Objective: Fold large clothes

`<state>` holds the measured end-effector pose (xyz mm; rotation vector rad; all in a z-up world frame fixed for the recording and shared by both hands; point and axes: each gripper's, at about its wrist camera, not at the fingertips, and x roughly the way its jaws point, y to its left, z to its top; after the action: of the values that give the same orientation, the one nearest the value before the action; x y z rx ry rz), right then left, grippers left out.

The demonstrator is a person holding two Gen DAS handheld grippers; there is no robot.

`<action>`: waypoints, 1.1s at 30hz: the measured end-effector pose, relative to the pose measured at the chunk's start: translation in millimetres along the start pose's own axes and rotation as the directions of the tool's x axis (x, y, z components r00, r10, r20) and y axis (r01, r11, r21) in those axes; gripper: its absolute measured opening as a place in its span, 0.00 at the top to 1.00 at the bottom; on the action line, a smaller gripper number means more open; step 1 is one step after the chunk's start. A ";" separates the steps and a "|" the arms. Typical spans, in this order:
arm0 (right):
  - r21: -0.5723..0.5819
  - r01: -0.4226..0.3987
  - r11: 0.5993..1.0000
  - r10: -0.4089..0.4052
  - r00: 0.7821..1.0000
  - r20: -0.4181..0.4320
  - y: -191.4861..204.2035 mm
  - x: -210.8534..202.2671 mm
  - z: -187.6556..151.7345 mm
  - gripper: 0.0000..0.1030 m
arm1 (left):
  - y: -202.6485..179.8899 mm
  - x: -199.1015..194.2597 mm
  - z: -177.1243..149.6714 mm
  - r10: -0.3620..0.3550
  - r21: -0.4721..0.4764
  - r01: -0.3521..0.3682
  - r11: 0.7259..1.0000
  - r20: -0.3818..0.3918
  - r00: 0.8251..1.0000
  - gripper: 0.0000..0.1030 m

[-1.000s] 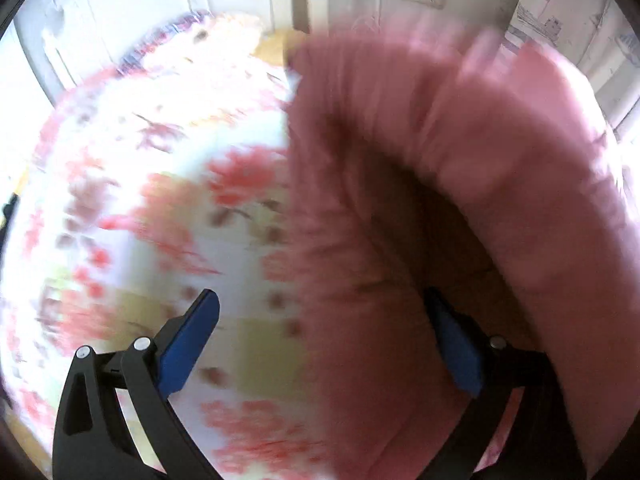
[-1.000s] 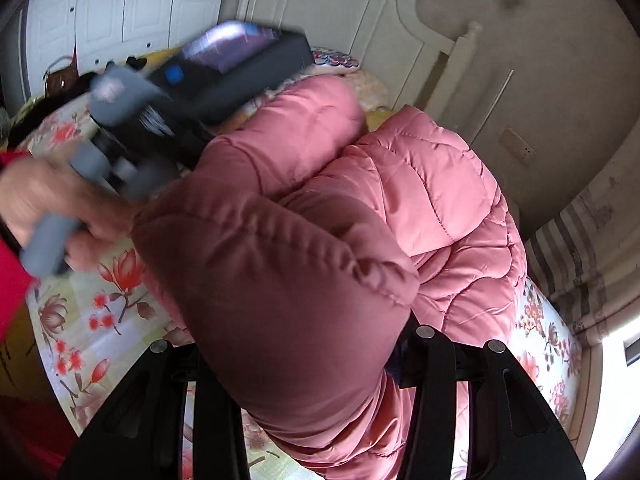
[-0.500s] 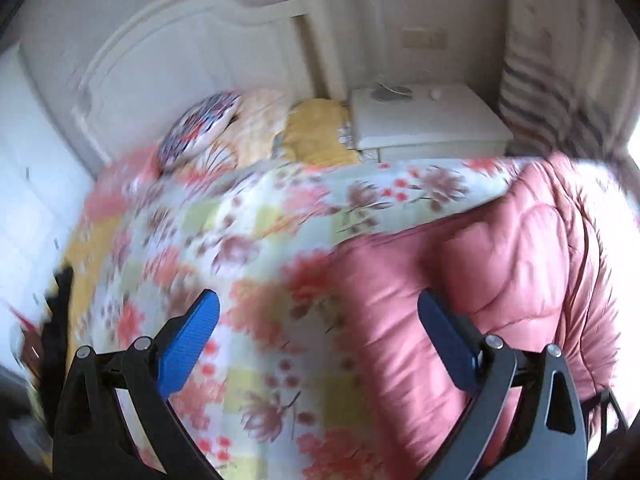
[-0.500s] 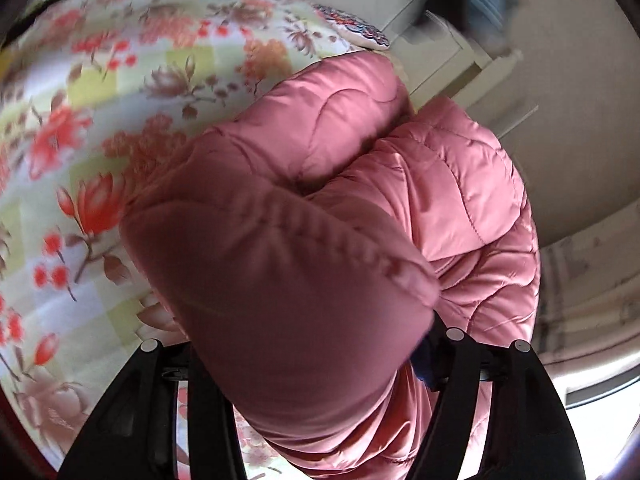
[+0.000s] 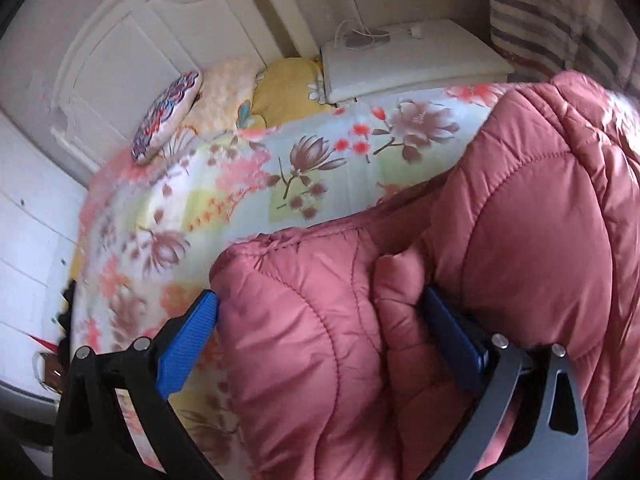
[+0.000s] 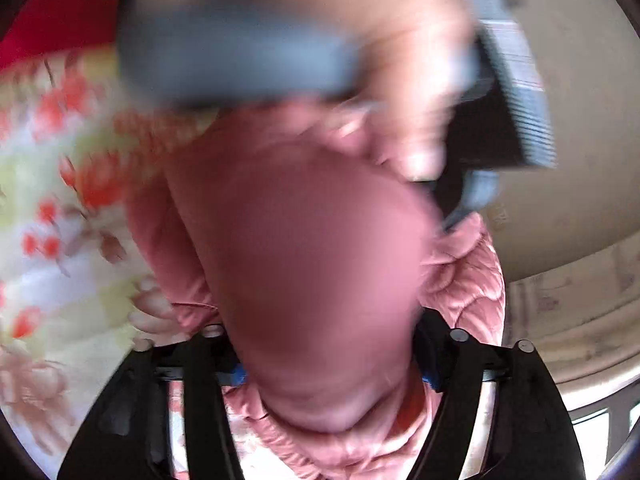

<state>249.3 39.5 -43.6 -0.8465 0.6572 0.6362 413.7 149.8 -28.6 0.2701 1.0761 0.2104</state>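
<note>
A large pink quilted puffer jacket (image 5: 540, 216) lies on a floral bedspread (image 5: 248, 184). My left gripper (image 5: 320, 332) is wide open, and a folded edge of the jacket sits between its blue pads (image 5: 188, 336), touching both. In the right wrist view my right gripper (image 6: 328, 372) is shut on a thick bundle of the jacket (image 6: 312, 264), which bulges up between the jaws and hides the pads. The left hand-held gripper (image 6: 512, 92) and the hand holding it pass close above, blurred.
A white headboard (image 5: 132, 40) and pillows (image 5: 168, 116) stand at the bed's far end. A white nightstand (image 5: 408, 60) with a cable is beside it. A striped curtain (image 5: 560, 12) hangs at the right. White cabinets (image 5: 24, 216) are at the left.
My left gripper has swung away from the bedspread and come down onto the jacket's folded edge. My right gripper keeps its hold on the bundle; the left tool now crosses just above it.
</note>
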 end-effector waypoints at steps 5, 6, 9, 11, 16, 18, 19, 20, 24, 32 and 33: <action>0.217 -0.266 0.939 0.220 0.952 0.215 -63.9 -63.3 -13.6 0.23 | 13.7 4.7 -11.8 -0.046 -0.057 0.047 0.997 0.018 0.999 0.02; 0.286 -0.307 0.908 0.230 0.934 0.273 -88.8 -76.6 -17.2 0.21 | 15.1 5.9 -12.9 -0.053 -0.063 0.054 0.997 0.021 0.998 0.02; 0.465 -0.344 0.816 0.229 0.931 0.286 -154.4 -75.6 -27.1 0.19 | 20.9 7.6 -15.6 -0.082 -0.086 0.084 0.993 0.029 0.996 0.02; 0.527 -0.241 0.815 0.164 0.968 0.189 -181.1 -55.6 -31.5 0.19 | 22.5 6.0 -17.7 -0.087 -0.096 0.090 0.991 0.040 0.995 0.02; 0.526 -0.079 0.847 0.127 0.990 -0.054 -190.5 6.1 -41.6 0.19 | 30.3 8.6 -24.4 -0.139 -0.118 0.147 0.982 0.075 0.988 0.02; 0.466 -0.128 0.876 0.189 0.978 -0.088 -164.2 28.4 -30.6 0.19 | 35.7 10.0 -26.4 -0.180 -0.145 0.192 0.971 0.094 0.979 0.02; 0.437 -0.162 0.885 0.218 0.973 -0.081 -145.4 36.9 -21.6 0.19 | 38.9 11.3 -28.2 -0.198 -0.159 0.212 0.964 0.103 0.975 0.02; 0.399 -0.152 0.904 0.200 0.977 -0.081 -126.0 42.6 -12.2 0.19 | 40.8 10.6 -29.0 -0.205 -0.167 0.222 0.961 0.111 0.972 0.02; 0.353 -0.088 0.931 0.139 0.983 -0.121 -86.3 62.7 -0.1 0.18 | 57.5 0.5 -33.0 -0.163 -0.197 0.184 0.963 0.122 0.979 0.02; 0.399 -0.142 0.906 0.198 0.975 -0.102 -98.1 74.4 -6.6 0.17 | 59.3 -52.0 -34.8 -0.017 -0.206 0.049 0.977 0.154 0.988 0.02; 0.398 -0.140 0.906 0.196 0.975 -0.102 -98.3 74.9 -6.7 0.17 | 54.3 -48.1 -31.9 0.002 -0.197 0.026 0.980 0.139 0.990 0.02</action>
<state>366.5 2.0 -56.8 -0.4665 0.9573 0.5776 361.2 190.5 14.6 0.0965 0.9116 0.2823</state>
